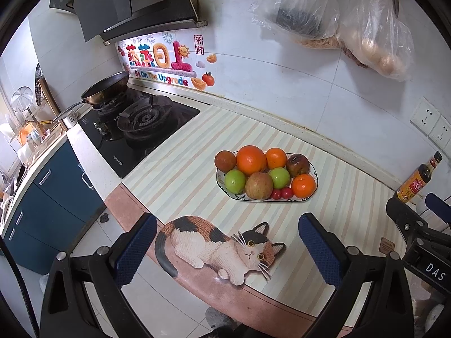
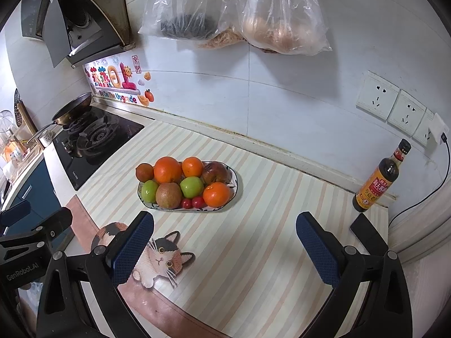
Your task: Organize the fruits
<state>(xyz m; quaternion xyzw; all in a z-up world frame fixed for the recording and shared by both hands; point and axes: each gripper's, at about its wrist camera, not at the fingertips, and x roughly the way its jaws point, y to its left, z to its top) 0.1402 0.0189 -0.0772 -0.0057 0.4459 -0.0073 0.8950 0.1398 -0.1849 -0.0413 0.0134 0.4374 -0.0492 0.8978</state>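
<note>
An oval plate point(image 1: 313, 174) point(image 2: 234, 186) on the striped counter mat holds several fruits: a large orange point(image 1: 251, 160) point(image 2: 167, 169), two smaller oranges, two green apples point(image 1: 235, 181) point(image 2: 191, 187), brownish fruits and two cherry tomatoes point(image 1: 282, 193) point(image 2: 193, 202). My left gripper point(image 1: 227, 231) hovers open near the counter's front edge, short of the plate, over a cat-shaped mat point(image 1: 220, 246). My right gripper point(image 2: 225, 228) is open too, in front of and right of the plate. Neither holds anything.
A gas stove point(image 1: 141, 125) point(image 2: 93, 140) with a frying pan point(image 1: 105, 88) lies left. A dark sauce bottle point(image 1: 418, 178) point(image 2: 379, 178) stands at the right by the wall. A black phone point(image 2: 367, 233) lies near it. Plastic bags point(image 2: 234, 8) hang on the wall above.
</note>
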